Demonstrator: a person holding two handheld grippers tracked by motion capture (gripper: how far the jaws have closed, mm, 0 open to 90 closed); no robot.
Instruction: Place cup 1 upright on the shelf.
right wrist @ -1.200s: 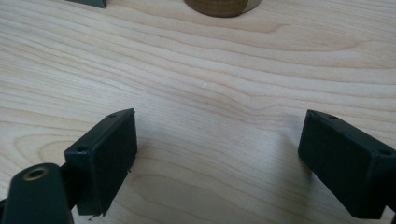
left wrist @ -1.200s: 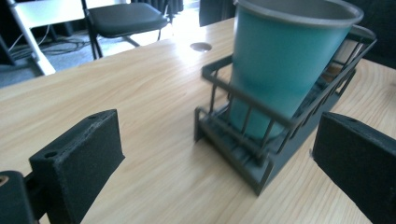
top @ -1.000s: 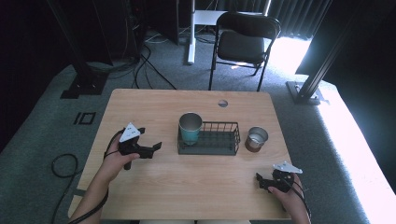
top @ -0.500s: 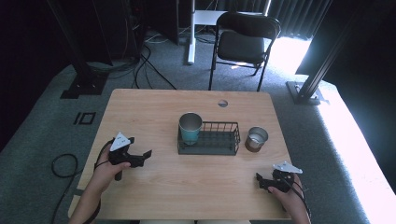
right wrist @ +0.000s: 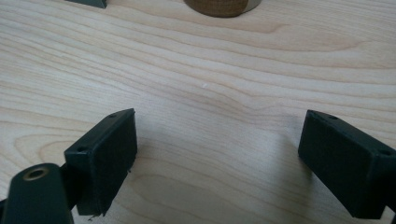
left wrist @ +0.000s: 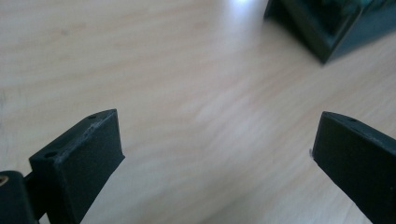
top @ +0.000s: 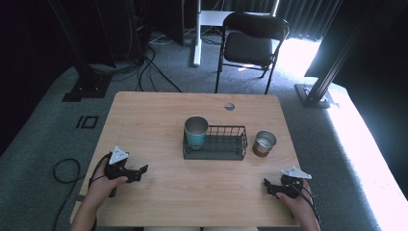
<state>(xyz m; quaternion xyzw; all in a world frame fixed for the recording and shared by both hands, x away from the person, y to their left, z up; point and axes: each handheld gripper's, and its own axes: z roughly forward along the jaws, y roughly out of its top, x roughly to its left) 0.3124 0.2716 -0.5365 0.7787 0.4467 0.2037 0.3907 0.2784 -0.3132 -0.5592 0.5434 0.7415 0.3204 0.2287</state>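
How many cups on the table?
2. The teal cup stands in the left end of the wire basket; the brown cup stands on the table just right of the basket. None looks hidden.

No readable text, labels or numbers anywhere.

Lab: rig stands (top: 82, 72), floor cables (top: 154, 57)

Bright glare from right, dark bkgd, close-ups blurry.
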